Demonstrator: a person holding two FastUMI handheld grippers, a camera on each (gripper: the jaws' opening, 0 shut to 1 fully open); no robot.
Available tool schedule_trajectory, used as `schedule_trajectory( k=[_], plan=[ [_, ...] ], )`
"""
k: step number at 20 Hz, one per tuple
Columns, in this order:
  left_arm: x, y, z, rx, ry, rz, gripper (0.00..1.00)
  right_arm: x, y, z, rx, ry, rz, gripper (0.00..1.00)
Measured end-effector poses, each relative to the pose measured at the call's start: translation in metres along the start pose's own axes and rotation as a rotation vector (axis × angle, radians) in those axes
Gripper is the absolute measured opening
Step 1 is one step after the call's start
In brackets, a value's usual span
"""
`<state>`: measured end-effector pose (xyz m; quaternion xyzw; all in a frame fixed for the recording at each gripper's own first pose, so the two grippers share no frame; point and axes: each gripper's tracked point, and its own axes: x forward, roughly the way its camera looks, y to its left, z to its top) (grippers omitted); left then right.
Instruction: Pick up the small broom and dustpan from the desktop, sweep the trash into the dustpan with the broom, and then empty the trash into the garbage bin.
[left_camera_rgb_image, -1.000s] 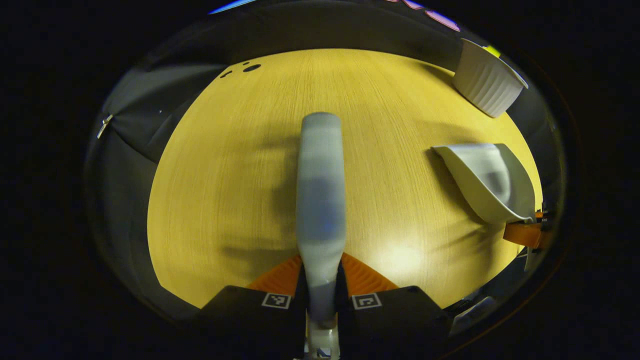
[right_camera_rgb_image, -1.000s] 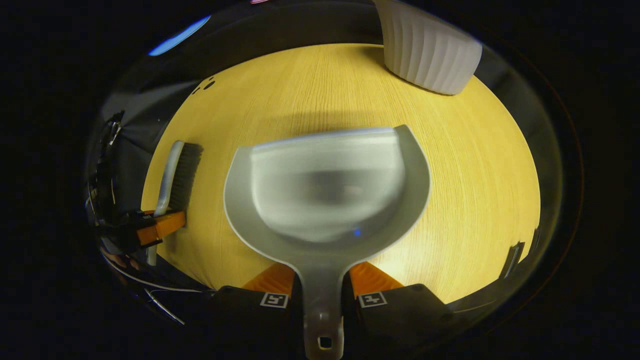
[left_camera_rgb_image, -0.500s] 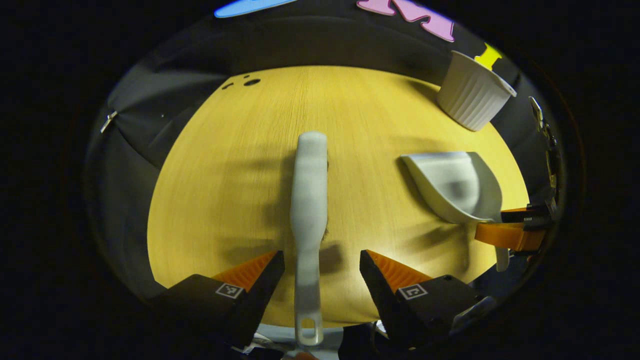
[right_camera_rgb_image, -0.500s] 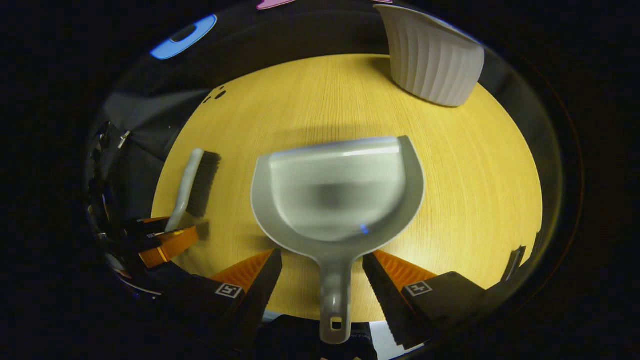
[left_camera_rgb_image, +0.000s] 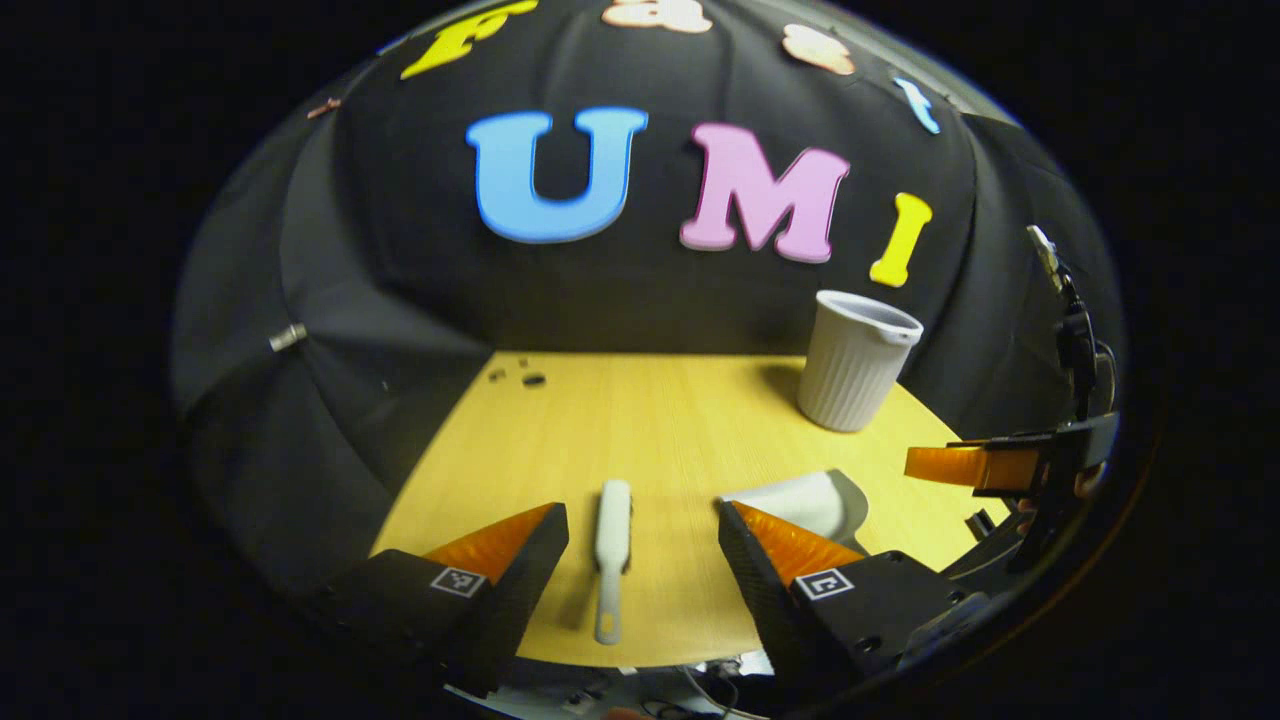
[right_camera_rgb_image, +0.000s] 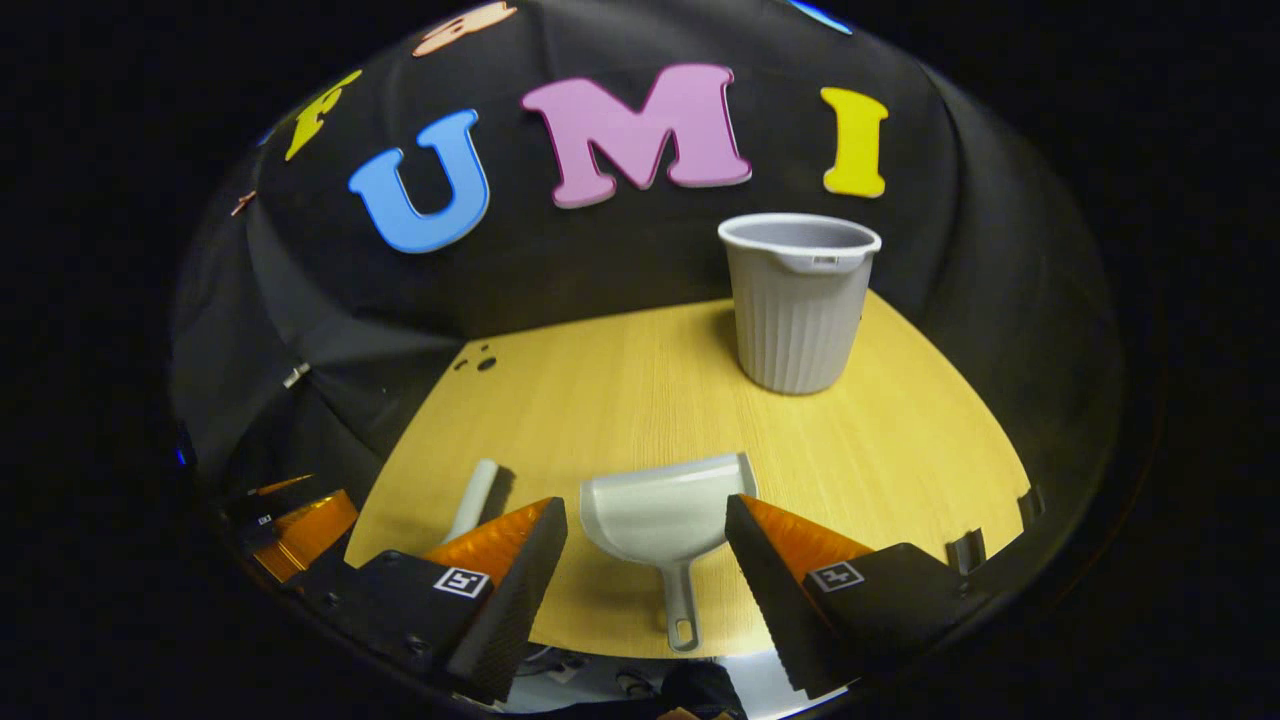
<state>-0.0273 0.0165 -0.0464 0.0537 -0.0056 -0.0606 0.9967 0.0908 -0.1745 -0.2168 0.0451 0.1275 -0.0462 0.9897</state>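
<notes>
Wooden desktop holds broom and dustpan, each between wide, empty left tongs and right tongs.

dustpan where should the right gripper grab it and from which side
Probably the handle: the dustpan lies flat on the table with that narrow stem pointing back between the open right gripper fingers. Come straight forward from the near edge and close across it; the scoop is too wide.
</notes>
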Motion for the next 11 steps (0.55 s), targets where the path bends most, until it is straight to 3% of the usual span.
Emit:
schedule_trajectory(
  k=[4,8,11],
  plan=[
    [-0.057,-0.009,0.03,-0.01,-0.185,0.013,0.96,-0.041,0.0,0.037,0.018,-0.196,-0.007,0.99],
    [-0.09,-0.017,0.019,0.022,-0.216,0.003,0.96,-0.089,0.005,0.044,0.046,-0.258,-0.006,0.99],
    [-0.108,-0.025,0.009,0.037,-0.201,-0.027,0.96,-0.113,-0.003,0.055,-0.015,-0.315,-0.028,0.98]
  ],
)
